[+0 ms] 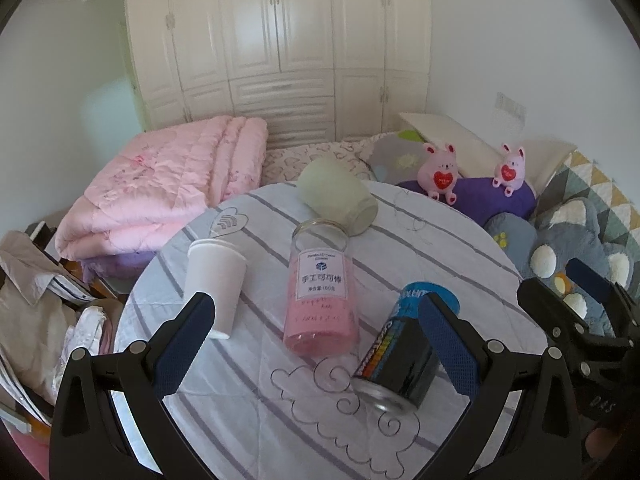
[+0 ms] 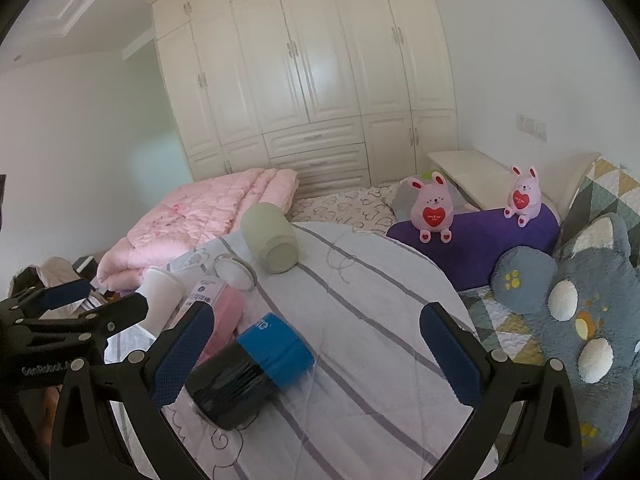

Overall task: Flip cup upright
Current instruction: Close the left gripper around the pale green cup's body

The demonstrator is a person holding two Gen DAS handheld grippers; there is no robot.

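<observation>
Both grippers, left (image 1: 316, 320) and right (image 2: 316, 330), are spread wide with nothing grabbed. The pale green cup (image 1: 338, 196) is seen lying on its side at the round table's (image 1: 460, 240) far edge, beside a tipped clear jar (image 1: 320, 284).

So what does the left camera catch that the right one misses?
Only the left view shows the label on the pink jar and the can's metal end. Only the right view shows the whole grey plush cushion. Both show the green cup lying on its side, the white paper cup, and both open, empty claws: left claw, right claw.
</observation>
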